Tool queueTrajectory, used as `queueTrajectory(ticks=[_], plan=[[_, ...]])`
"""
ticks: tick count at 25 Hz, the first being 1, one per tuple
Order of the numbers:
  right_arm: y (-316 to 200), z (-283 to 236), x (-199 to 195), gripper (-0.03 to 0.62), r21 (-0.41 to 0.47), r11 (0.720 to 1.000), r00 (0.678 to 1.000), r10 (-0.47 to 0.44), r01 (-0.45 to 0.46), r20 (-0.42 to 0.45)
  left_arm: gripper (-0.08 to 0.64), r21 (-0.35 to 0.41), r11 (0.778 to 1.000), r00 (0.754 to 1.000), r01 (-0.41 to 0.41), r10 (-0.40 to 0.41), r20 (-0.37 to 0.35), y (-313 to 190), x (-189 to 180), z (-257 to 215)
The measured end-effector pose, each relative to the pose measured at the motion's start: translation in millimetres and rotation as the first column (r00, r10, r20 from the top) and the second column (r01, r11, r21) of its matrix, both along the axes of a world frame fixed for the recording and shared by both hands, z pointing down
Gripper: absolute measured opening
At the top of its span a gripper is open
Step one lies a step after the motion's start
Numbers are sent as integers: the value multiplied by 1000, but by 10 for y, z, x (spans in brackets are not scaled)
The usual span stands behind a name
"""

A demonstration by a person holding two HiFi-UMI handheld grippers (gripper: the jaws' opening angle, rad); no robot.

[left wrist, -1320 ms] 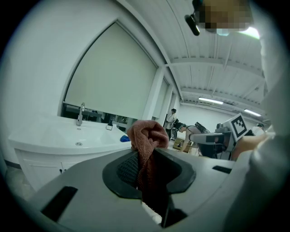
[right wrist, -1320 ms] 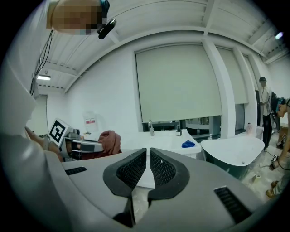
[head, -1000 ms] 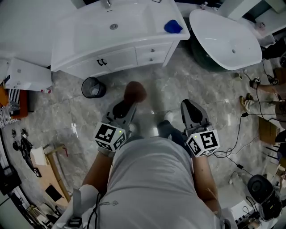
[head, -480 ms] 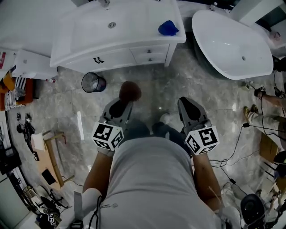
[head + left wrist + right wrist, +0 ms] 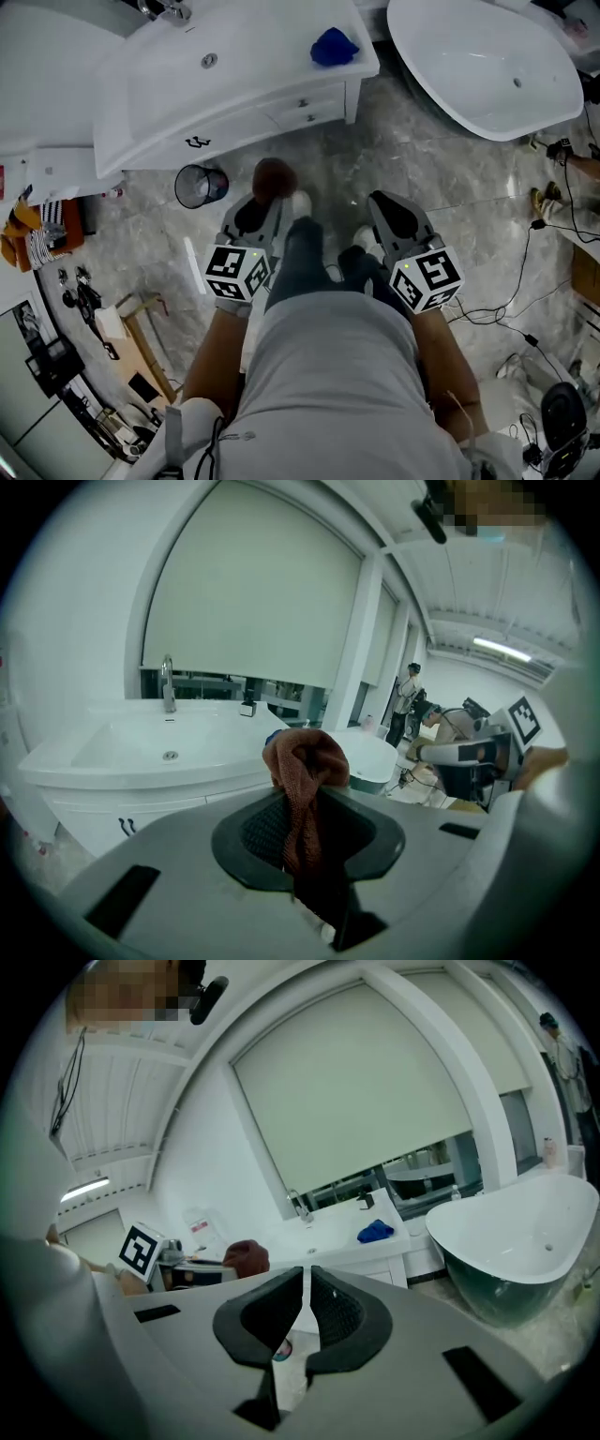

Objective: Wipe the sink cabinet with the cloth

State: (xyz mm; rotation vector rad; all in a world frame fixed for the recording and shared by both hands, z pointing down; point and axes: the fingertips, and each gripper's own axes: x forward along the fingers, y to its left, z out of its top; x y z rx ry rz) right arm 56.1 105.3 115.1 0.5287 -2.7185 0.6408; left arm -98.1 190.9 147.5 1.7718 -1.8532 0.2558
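Observation:
The white sink cabinet (image 5: 234, 117) stands ahead across the grey floor, with its basin (image 5: 159, 742) and tap on top; it also shows far off in the right gripper view (image 5: 352, 1251). My left gripper (image 5: 261, 208) is shut on a brown-red cloth (image 5: 274, 178), which bunches up past the jaw tips (image 5: 305, 757). My right gripper (image 5: 392, 214) is held level with it, shut with nothing between the jaws. Both grippers are well short of the cabinet front. A blue cloth (image 5: 332, 45) lies on the cabinet top's right end.
A white bathtub (image 5: 483, 61) stands right of the cabinet. A small black bin (image 5: 200, 185) sits on the floor by the cabinet's left front. Tools and clutter (image 5: 84, 309) lie along the left; cables (image 5: 525, 281) trail on the right. People stand in the background (image 5: 405, 700).
The view has shifted toward the cabinet, which now sits nearer and more tilted. A leg steps forward between the grippers. Both grippers keep their state, the cloth still held.

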Motion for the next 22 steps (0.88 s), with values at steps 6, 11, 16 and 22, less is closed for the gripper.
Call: queueTrajectory(ticks=[6,11,16,22], plan=[[-309,219,-300,38,-30,993,994,109,-110,-27,77,-102,990,996,-93,94,1,-475,-356,447],[-518,567,-557,38,-51,970,970,236,-239,-58,77,-196,968,985,-158,168,40,-801,-707,880],[-804,1067,-758,38,-35,933,931,354,-359,-90,79,-253,955,979,-152,180,93,-1064,-1004,1306],[-994,1676,-1040,38,-14,878,875,476,-479,-87,81,-323,938,970,-126,185,158,-1282,-1393,1848]])
